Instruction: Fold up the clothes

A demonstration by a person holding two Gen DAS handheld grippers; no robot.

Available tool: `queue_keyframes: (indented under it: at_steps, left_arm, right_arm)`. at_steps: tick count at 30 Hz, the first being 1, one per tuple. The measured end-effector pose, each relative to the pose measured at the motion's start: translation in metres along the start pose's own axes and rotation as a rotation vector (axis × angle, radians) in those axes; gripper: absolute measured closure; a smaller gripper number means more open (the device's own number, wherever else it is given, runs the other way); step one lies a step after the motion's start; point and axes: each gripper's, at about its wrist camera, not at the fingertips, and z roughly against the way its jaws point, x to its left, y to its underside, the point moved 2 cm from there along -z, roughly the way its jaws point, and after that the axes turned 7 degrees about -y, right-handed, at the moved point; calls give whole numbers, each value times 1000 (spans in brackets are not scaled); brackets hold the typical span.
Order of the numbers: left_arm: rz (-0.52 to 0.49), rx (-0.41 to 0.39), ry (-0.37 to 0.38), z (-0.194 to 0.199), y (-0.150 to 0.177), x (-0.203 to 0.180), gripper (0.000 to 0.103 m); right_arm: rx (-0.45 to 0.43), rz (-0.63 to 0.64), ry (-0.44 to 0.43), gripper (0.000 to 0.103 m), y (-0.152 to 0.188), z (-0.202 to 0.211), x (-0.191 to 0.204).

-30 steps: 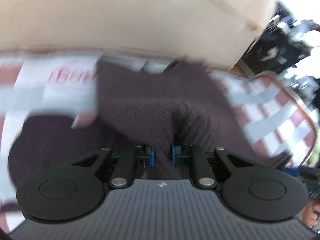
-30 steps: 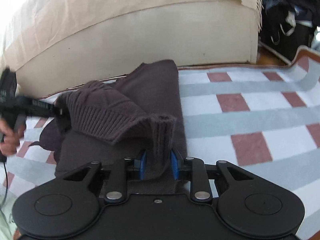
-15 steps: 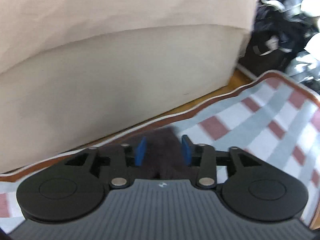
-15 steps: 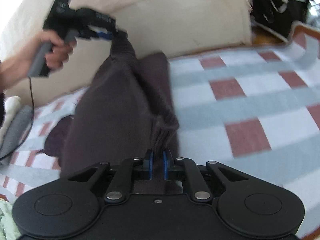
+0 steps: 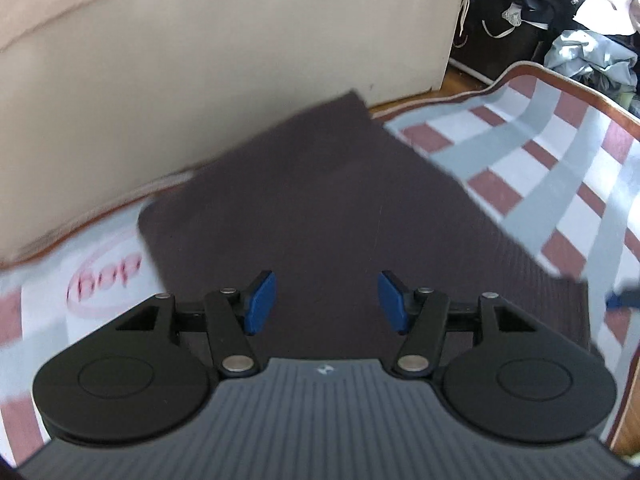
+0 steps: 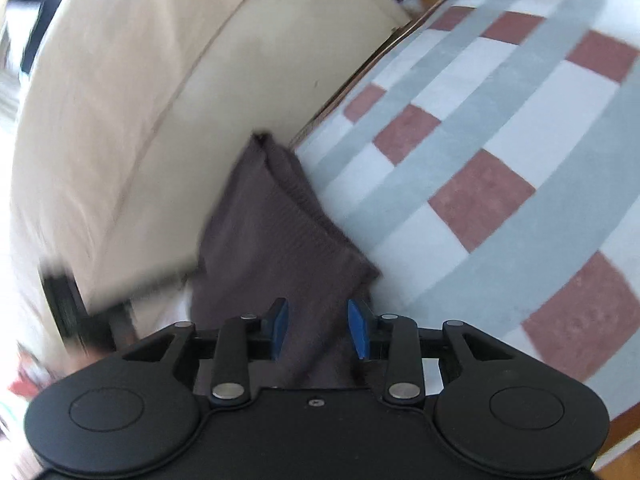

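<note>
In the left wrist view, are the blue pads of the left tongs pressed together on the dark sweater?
No: the left tongs stand open, their pads wide apart above the dark sweater, which lies flat on the checked rug.

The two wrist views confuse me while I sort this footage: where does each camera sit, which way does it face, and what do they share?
Left wrist: sits behind the left gripper, looking down along its open blue pads at the dark knit garment lying on the checked rug.
Right wrist: sits behind the right gripper, tilted, over the garment's ribbed edge; jaws open, having just released it.
Shared: the garment, the rug, the beige sofa. At the left edge of the right view there is a blurred dark shape, probably the other gripper.
</note>
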Motion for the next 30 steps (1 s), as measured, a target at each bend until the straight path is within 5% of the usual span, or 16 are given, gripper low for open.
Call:
queue_keyframes:
  at_steps: [2, 5, 6, 7, 8, 13, 19, 23, 25, 26, 30]
  left_arm:
    - [31, 7, 18, 7, 17, 7, 47]
    - [67, 42, 44, 13, 36, 14, 47]
    - [76, 60, 53, 14, 40, 15, 47]
    - [80, 68, 58, 16, 44, 17, 47]
    - [84, 76, 64, 18, 47, 18, 47]
    - [217, 120, 226, 24, 63, 38, 47]
    - [294, 219, 234, 22, 92, 43, 47]
    - [296, 281, 247, 26, 106, 32, 47]
    - [268, 271, 233, 32, 112, 27, 47]
    - [253, 267, 226, 35, 116, 24, 45]
    - [179, 299, 131, 34, 129, 19, 41]
  right_arm:
    - [-3, 3, 51, 44, -1, -9, 1]
    - [31, 58, 128, 43, -1, -30, -3]
    - [44, 76, 152, 52, -1, -37, -5]
    - [39, 76, 134, 84, 0, -37, -3]
    - [28, 71, 102, 91, 2, -33, 1]
    - [-54, 33, -5, 94, 17, -4, 17]
    - [133, 185, 192, 100, 44, -14, 2]
    - [39, 158, 133, 90, 47, -6, 6]
    - [13, 133, 80, 53, 52, -2, 9]
    - [7, 120, 62, 48, 54, -1, 9]
    - [8, 91, 56, 45, 57, -2, 5]
